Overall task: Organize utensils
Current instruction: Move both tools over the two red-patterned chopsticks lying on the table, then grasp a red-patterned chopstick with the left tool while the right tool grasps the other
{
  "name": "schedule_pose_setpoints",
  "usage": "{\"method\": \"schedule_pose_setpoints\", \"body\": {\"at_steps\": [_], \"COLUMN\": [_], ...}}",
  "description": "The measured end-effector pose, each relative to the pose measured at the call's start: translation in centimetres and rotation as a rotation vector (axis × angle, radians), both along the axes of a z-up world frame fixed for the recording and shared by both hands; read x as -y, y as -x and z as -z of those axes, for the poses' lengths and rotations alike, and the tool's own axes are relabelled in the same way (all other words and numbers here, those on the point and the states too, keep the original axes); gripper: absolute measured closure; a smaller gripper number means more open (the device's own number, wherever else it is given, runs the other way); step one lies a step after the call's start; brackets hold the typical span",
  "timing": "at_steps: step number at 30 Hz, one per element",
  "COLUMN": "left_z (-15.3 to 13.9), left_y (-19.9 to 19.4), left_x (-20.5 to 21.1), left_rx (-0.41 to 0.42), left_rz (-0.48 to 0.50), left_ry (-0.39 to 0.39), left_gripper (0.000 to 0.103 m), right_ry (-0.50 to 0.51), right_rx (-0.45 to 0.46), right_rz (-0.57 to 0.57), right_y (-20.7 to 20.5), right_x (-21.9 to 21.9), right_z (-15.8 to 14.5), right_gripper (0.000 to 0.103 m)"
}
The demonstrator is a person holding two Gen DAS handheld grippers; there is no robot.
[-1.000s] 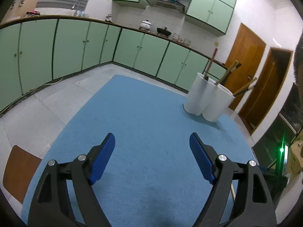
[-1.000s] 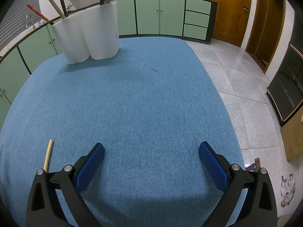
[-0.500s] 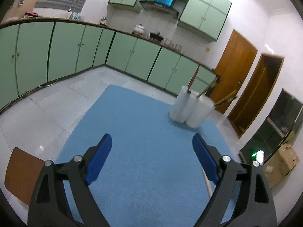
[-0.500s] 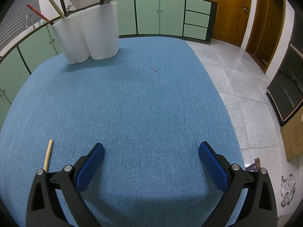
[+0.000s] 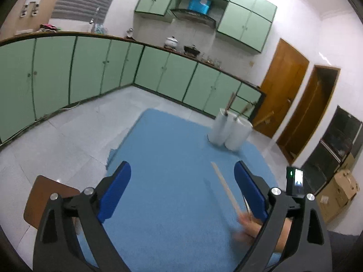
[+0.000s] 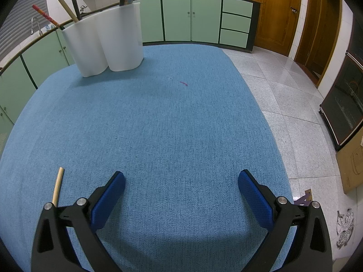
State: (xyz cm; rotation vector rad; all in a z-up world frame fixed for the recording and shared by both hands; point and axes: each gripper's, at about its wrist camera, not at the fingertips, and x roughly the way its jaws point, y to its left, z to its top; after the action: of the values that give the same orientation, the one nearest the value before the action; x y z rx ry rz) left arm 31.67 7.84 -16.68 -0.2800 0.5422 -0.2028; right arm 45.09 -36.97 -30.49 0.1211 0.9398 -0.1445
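Both grippers are spread wide, gripping nothing: left gripper [image 5: 182,187] high above the cloth [image 5: 172,149], right gripper [image 6: 181,195] low over it. One chopstick [image 5: 224,184] lies just inside the left gripper's right finger, outside the right gripper's left finger (near end blurred). I'd drop the left gripper straight down, pinch mid-shaft, then carry it to the holder [image 6: 106,40] far ahead.

Home kitchen: green cabinets [image 5: 163,72], range hood [image 5: 192,17], sink tap [image 6: 35,23]

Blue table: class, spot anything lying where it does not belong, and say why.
One pale wooden stick lies flat on the table, apart from the white holder where the other utensils stand upright. A small pink speck also marks the cloth.
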Motion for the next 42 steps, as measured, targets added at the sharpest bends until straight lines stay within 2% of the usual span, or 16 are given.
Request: {"method": "schedule_pose_setpoints", "body": {"at_steps": [7,9,12,15,16,17,18,20,22,26,30,31,35,38,40,42], "left_z": [4.8,6.5,7.9,8.1,8.0,8.0,8.0,8.0,7.6,7.9,10.5,10.9,12.1,12.4,12.7,12.6], "left_y": [-0.8,-0.9,-1.3,-1.2,-1.4,-1.6,-1.8,-2.7,-2.9,-0.8,0.6,0.5,0.4,0.6,0.9,1.0], "left_x": [5.1,6.8,7.8,6.7,5.9,4.3,3.5,2.3,2.2,3.7,5.2,5.0,4.3,3.9,3.8,3.8], "left_rx": [-0.071,-0.075,-0.056,-0.021,-0.025,-0.037,-0.049,-0.095,-0.118,-0.137,-0.184,-0.202,-0.235,-0.231,-0.226,-0.223], "left_rz": [0.088,0.101,0.084,0.039,0.024,0.014,0.000,-0.033,-0.018,0.051,0.080,0.085,0.082,0.082,0.084,0.079], "left_ry": [-0.082,-0.133,-0.207,-0.280,-0.265,-0.185,-0.153,-0.161,-0.168,-0.195,-0.249,-0.248,-0.228,-0.222,-0.223,-0.217], "left_gripper": [0.013,0.013,0.013,0.013,0.013,0.013,0.014,0.015,0.016,0.016,0.024,0.030,0.035,0.038,0.045,0.055], "right_ry": [0.000,0.000,0.000,0.001,0.001,-0.002,-0.004,0.000,0.004,-0.041,-0.103,-0.096,-0.111,-0.111,-0.078,-0.065], "right_rx": [0.000,0.000,0.000,0.000,0.000,0.000,0.001,-0.005,-0.013,-0.007,-0.011,0.000,0.151,0.195,0.188,0.165], "right_rz": [0.000,0.000,0.000,0.000,0.000,0.000,0.000,-0.002,-0.020,-0.091,-0.067,-0.043,-0.103,-0.149,-0.177,-0.193], "right_y": [0.0,0.0,0.0,0.0,0.0,0.0,0.0,-0.1,-0.1,1.6,5.3,6.9,16.2,21.2,22.6,22.9], "right_x": [0.0,0.0,0.0,0.0,0.0,0.0,0.0,-0.2,-0.3,-0.3,-1.1,-1.8,-6.9,-10.6,-12.5,-13.7], "right_z": [0.0,0.0,0.0,0.0,0.0,0.0,0.0,0.0,-0.1,-0.2,-1.6,-2.1,-3.7,-3.8,-3.4,-2.3], "right_gripper": [0.005,0.005,0.005,0.005,0.005,0.005,0.005,0.005,0.005,0.005,0.006,0.006,0.006,0.006,0.007,0.016]}}
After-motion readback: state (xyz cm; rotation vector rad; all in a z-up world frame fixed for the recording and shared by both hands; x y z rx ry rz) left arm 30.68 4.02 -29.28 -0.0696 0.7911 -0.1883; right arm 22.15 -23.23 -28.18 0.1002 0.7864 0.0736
